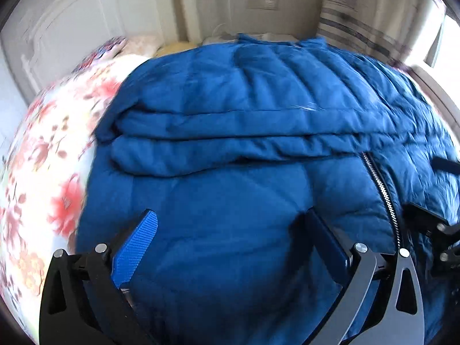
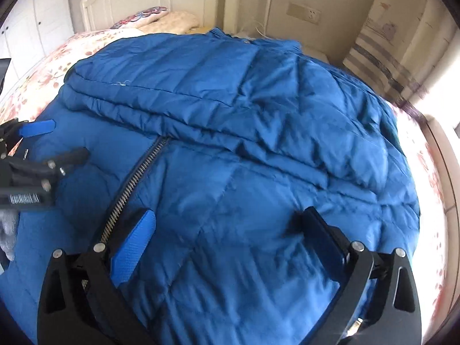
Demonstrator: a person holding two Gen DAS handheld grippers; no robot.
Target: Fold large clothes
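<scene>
1. Blue quilted jacket (image 1: 230, 132) spread across a bed with a floral sheet (image 1: 43, 149), filling most of both views; sleeves folded over the middle as 2 long ridges.
2. Left gripper (image 1: 230, 230) over the near panel of the jacket, jaws set wide, nothing between the blue pads (image 1: 135, 250).
3. Right gripper (image 2: 227, 230) likewise spread wide over the jacket (image 2: 258, 115), gripping nothing, one pad (image 2: 132, 247) just beside the metal zipper (image 2: 135, 178).
4. Only in the left wrist view: sheet (image 1: 43, 149) broad along the left side, zipper (image 1: 385, 198) running down at the right, part of the right gripper (image 1: 431, 230) at the far right edge.
5. Only in the right wrist view: left gripper (image 2: 37, 155) entering from the left, one blue fingertip (image 2: 37, 128) lying on the jacket; strip of sheet (image 2: 431, 187) beyond the jacket's right edge.
6. Past the jacket: patterned pillow (image 2: 143, 15), cream bedding, white headboard (image 2: 95, 3).
7. Room: pale walls, a wall socket (image 2: 304, 14), striped fabric (image 1: 359, 20) hanging at the right, bright light from the right.
</scene>
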